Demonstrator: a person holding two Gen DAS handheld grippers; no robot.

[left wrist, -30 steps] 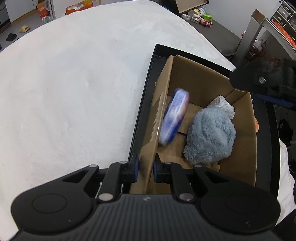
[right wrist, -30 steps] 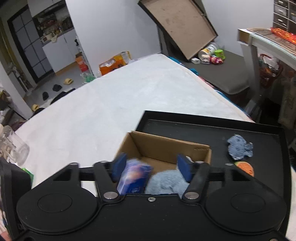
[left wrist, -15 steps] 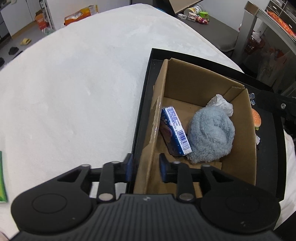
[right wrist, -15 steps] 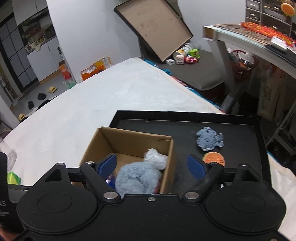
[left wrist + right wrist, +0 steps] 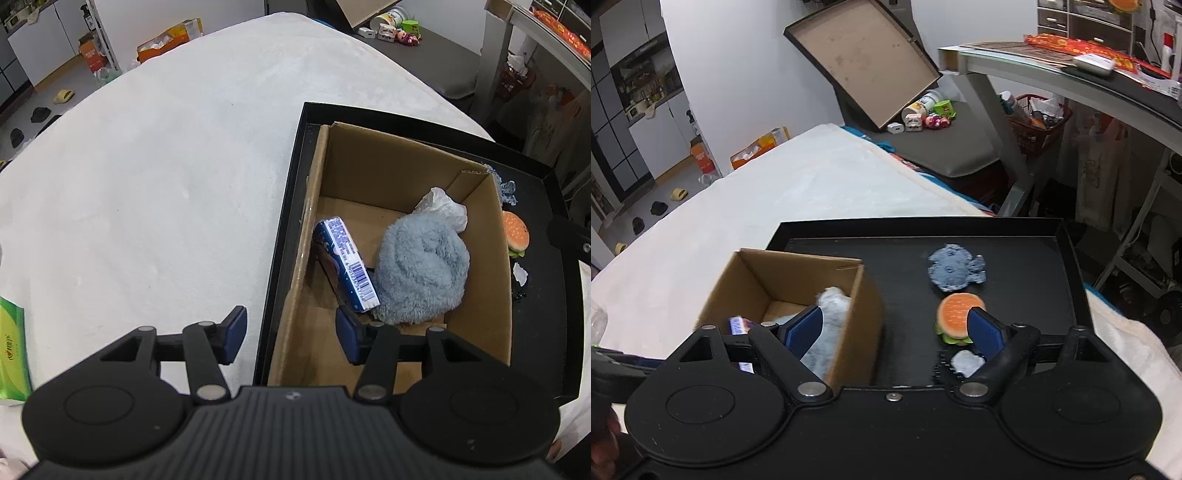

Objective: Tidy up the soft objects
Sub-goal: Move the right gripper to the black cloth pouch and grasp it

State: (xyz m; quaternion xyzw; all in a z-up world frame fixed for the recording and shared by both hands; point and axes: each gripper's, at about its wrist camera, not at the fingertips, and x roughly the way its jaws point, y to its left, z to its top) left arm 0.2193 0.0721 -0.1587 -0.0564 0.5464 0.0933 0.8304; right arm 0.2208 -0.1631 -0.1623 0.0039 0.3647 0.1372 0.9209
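A: Where's the left gripper [image 5: 289,334] just now?

B: Over the near left wall of the cardboard box [image 5: 504,295], which sits in the black tray [image 5: 282,229]. Its jaws are opening, one finger on each side of that wall, and neither pad presses on it; they grip nothing.

A: And the soft things?

B: In the box, at about one o'clock from those fingers, a blue packet [image 5: 347,264] stands on edge. The fluffy grey-blue plush [image 5: 424,269] leans against it at two o'clock, with a crumpled white wad [image 5: 443,206] in the far corner behind.

A: The right gripper [image 5: 895,328]?

B: Spread wide and empty, its jaws straddling the box's right wall. The burger toy [image 5: 955,314] lies on the tray at twelve o'clock from its right fingertip, partly behind it. The flat blue-grey plush [image 5: 955,271] is beyond the burger, and a small white scrap [image 5: 966,362] lies at six o'clock from the burger.
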